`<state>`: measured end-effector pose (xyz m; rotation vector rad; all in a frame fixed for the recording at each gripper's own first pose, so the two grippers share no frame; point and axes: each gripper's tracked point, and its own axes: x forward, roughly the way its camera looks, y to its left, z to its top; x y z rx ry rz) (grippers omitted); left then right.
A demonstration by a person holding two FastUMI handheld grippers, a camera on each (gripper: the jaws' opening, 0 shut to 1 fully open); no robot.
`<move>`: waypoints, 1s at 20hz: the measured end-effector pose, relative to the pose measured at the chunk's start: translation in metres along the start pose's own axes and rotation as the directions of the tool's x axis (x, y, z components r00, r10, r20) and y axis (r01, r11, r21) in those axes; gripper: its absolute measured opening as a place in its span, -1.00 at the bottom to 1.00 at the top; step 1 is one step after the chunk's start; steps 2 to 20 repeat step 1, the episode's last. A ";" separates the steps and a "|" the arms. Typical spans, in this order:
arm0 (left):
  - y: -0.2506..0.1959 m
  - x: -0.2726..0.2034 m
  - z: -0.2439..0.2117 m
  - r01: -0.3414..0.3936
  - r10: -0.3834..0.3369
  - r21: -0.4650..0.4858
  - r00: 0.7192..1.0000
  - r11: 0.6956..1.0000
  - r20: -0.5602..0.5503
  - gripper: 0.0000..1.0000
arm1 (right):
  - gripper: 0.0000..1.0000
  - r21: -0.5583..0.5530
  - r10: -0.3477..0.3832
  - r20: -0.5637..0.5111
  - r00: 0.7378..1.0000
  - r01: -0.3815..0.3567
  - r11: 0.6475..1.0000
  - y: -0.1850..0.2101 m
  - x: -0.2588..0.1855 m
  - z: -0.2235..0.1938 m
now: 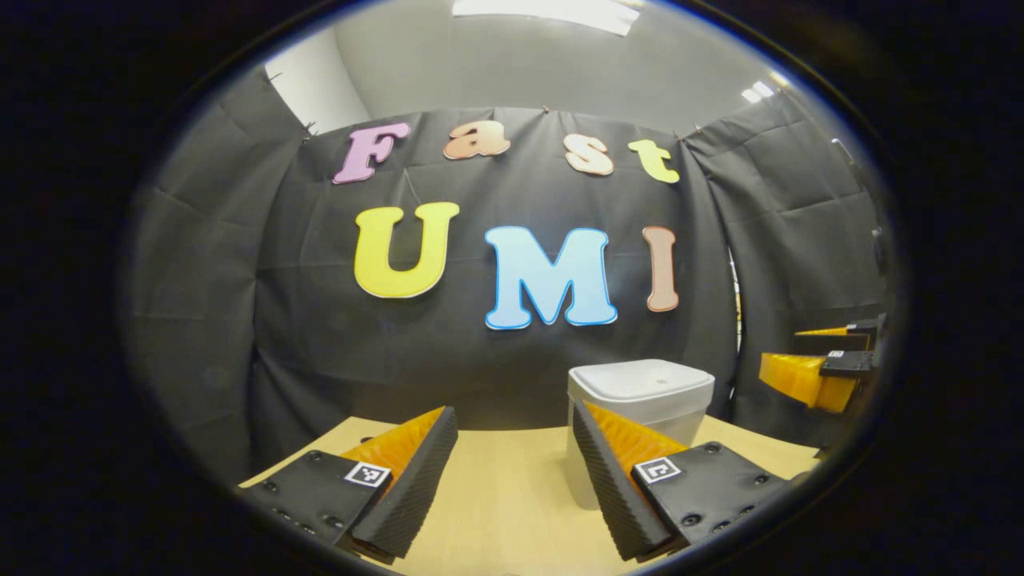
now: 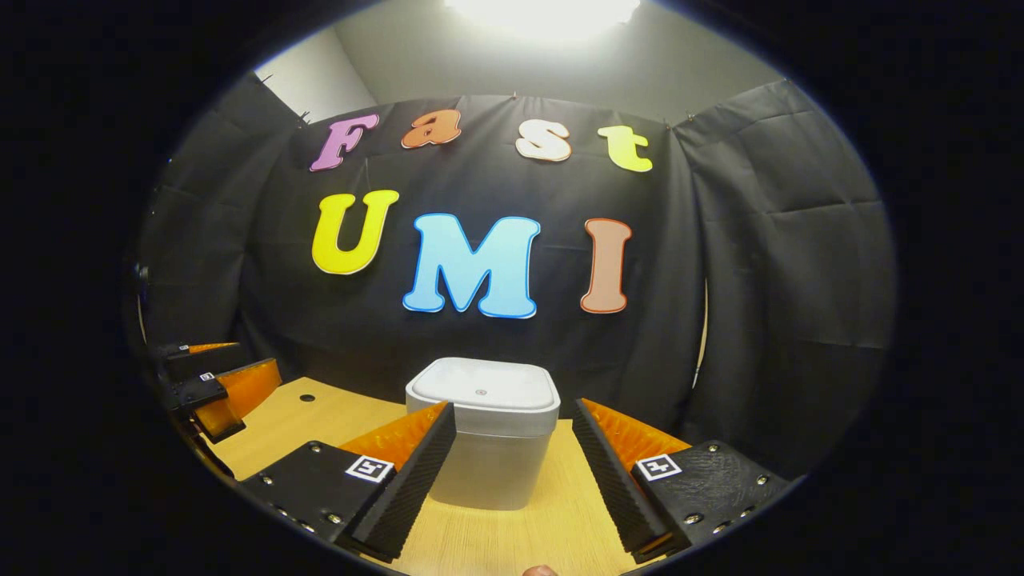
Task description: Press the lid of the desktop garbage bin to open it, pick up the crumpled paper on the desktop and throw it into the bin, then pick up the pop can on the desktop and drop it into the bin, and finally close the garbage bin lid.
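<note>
Right gripper (image 2: 512, 456) is spread wide and grasps nothing; I have the garbage bin (image 2: 482, 448) directly ahead of it, between the two fingers, lid (image 2: 482, 386) down. Left gripper (image 1: 512, 472) is likewise spread and empty, with the bin (image 1: 640, 400) ahead, toward its right finger. I judge lid opening as the current step. Recommended: advance the right gripper over the lid centre, descend vertically, press briefly, then lift clear so the lid can rise.

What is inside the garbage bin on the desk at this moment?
It cannot be seen: the garbage bin stands on the desk with its lid closed flat, so the lid covers the inside. Nothing lies on the lid.
</note>
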<state>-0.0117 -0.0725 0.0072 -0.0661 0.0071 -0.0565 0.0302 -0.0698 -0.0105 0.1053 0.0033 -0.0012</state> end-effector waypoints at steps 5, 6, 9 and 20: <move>-0.005 0.001 -0.001 -0.007 0.007 -0.008 1.000 1.000 0.000 0.90 | 0.89 0.002 0.011 0.010 1.000 -0.011 1.000 -0.004 0.001 0.002; -0.005 0.001 -0.001 -0.007 0.007 -0.008 1.000 1.000 0.000 0.90 | 0.89 0.002 0.011 0.010 1.000 -0.011 1.000 -0.004 0.001 0.002; -0.005 0.001 -0.001 -0.007 0.007 -0.008 1.000 1.000 0.000 0.90 | 0.89 0.002 0.011 0.010 1.000 -0.011 1.000 -0.004 0.001 0.002; -0.005 0.001 -0.001 -0.007 0.007 -0.008 1.000 1.000 0.000 0.90 | 0.89 0.002 0.011 0.010 1.000 -0.011 1.000 -0.004 0.001 0.002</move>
